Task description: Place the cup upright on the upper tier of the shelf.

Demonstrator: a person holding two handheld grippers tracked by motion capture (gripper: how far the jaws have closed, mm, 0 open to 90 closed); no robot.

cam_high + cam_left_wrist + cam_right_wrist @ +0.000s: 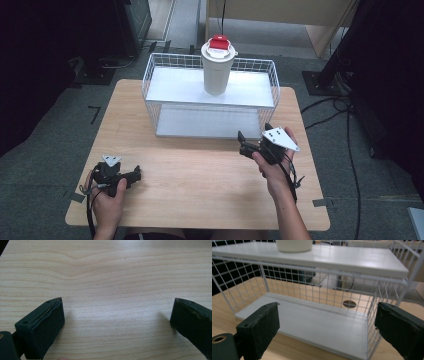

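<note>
At upper centre, a cup [216,70] stands on the rack [165,62]; its lower shelf [317,322] lies bare. Both grippers, left [131,176] and right [244,145], gape, holding nothing.

Black cables [334,107] on grey floor [60,120].

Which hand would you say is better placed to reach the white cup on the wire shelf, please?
Right. The right claw hovers open just before the wire shelf holding the white cup; the left claw is farther back.
</note>
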